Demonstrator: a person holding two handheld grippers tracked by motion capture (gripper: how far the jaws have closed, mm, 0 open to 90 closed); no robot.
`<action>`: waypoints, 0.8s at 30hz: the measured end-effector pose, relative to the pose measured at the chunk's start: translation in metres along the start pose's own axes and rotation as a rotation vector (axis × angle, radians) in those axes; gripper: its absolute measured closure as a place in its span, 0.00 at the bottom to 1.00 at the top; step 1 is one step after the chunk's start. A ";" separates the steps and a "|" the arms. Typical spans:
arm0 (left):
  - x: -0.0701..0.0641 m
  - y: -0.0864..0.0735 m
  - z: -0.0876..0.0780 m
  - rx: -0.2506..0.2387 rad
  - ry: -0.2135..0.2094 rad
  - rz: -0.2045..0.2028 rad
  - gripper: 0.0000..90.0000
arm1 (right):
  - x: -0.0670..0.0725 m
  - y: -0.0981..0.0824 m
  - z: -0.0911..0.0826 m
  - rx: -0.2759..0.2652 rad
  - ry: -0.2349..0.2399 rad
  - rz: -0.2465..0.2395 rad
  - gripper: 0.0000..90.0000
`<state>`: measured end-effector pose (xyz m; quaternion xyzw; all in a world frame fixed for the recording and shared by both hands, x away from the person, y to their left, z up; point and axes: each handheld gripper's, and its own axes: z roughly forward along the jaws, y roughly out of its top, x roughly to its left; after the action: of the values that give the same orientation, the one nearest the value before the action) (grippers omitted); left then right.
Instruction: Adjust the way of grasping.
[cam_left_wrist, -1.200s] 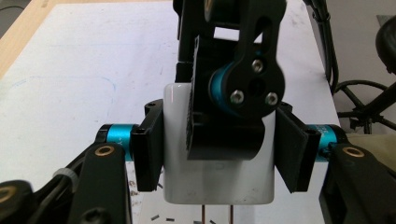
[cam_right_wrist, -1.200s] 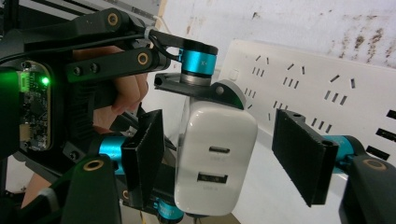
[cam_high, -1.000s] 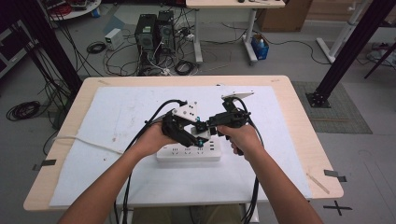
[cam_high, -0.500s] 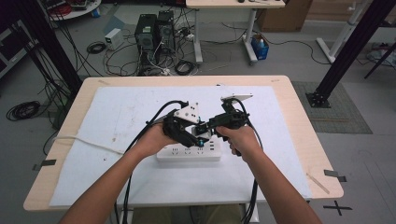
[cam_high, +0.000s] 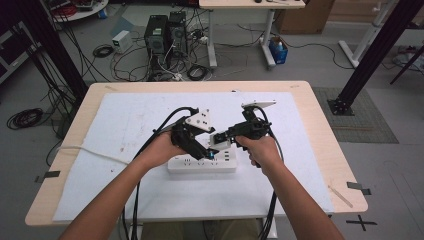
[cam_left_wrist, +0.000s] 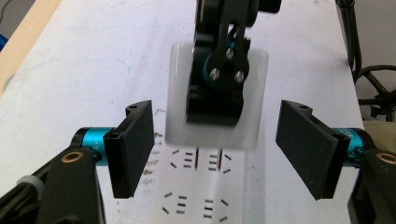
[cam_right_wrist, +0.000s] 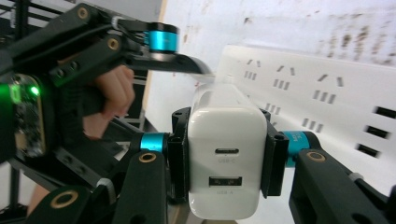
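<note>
Table (cam_high: 320, 150) bears power strip (cam_high: 200, 164); right claw (cam_right_wrist: 224, 154) clamps charger (cam_right_wrist: 224, 163).

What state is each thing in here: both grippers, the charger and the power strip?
Left gripper: open, its jaws have just been opening and stand clear on either side of the charger.
Right gripper: shut on the charger's sides.
USB charger: white, held over the power strip; whether its prongs are seated cannot be told.
Power strip: lying flat on the white mat, visible sockets free.
</note>
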<state>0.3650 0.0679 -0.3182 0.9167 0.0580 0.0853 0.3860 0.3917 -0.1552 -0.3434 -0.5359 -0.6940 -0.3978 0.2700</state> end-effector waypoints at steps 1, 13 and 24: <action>0.001 -0.001 -0.002 0.007 -0.001 -0.014 0.29 | 0.000 -0.001 -0.003 -0.005 -0.022 -0.017 0.69; 0.013 -0.037 -0.043 0.199 0.000 -0.173 0.22 | 0.006 -0.003 -0.035 -0.031 -0.204 -0.224 0.69; 0.027 -0.073 -0.096 0.330 0.053 -0.264 0.22 | 0.021 0.000 -0.048 0.035 -0.357 -0.440 0.69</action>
<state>0.3691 0.1903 -0.3016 0.9493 0.2011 0.0473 0.2370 0.3838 -0.1840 -0.3008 -0.4293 -0.8370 -0.3339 0.0599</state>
